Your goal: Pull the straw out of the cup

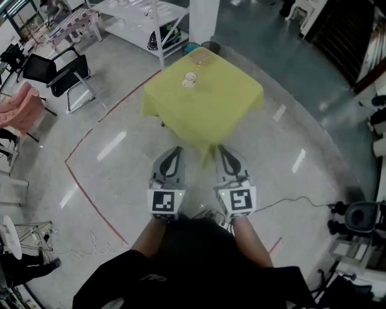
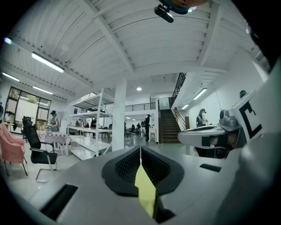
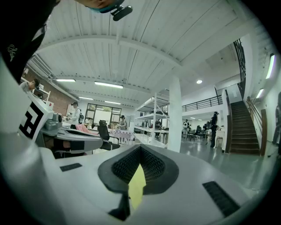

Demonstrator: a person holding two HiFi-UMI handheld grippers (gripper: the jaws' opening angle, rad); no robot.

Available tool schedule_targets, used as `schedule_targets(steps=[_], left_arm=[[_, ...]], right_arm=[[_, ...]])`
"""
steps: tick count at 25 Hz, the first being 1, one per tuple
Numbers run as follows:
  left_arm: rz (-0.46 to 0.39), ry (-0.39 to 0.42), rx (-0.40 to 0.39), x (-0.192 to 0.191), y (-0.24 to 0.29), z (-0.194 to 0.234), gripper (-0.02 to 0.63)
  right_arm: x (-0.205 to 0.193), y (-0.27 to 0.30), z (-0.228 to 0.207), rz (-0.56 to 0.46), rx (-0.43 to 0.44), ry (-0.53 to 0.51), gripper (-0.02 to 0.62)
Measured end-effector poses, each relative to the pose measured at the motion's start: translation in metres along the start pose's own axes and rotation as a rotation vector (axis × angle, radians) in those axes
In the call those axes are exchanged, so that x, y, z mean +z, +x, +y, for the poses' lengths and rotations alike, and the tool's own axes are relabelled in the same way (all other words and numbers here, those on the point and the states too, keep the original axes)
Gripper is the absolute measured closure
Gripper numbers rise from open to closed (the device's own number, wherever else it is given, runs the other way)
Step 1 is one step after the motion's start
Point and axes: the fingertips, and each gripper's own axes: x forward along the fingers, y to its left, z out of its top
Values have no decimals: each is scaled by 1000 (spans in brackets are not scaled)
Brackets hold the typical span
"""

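Note:
In the head view a small cup [image 1: 190,79] with a thin straw [image 1: 196,66] rising from it stands on a table with a yellow cloth [image 1: 205,102], toward its far left side. My left gripper [image 1: 174,151] and right gripper [image 1: 223,149] hang side by side, held about level, just short of the table's near edge and well away from the cup. Both are shut with nothing between the jaws. In each gripper view the black pads [image 2: 140,167] [image 3: 139,165] meet at the tip, and only a sliver of yellow cloth shows through the gap.
A black chair [image 1: 63,75] and a pink chair [image 1: 21,108] stand at the left. White shelving [image 1: 145,24] and a white pillar [image 1: 204,18] rise behind the table. Red tape lines [image 1: 90,193] cross the shiny floor. Equipment and cables [image 1: 356,223] sit at the right.

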Motion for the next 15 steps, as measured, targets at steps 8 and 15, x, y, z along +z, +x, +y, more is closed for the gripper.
schedule_targets(steps=[8,15], left_arm=[[11,-11,-22,-11,-7,23,555],[41,-25,-40,-27,-17,49,555]], right_arm=[[-9,12,26,11,9,28,579],[-19,30,53,35,15,46,580]])
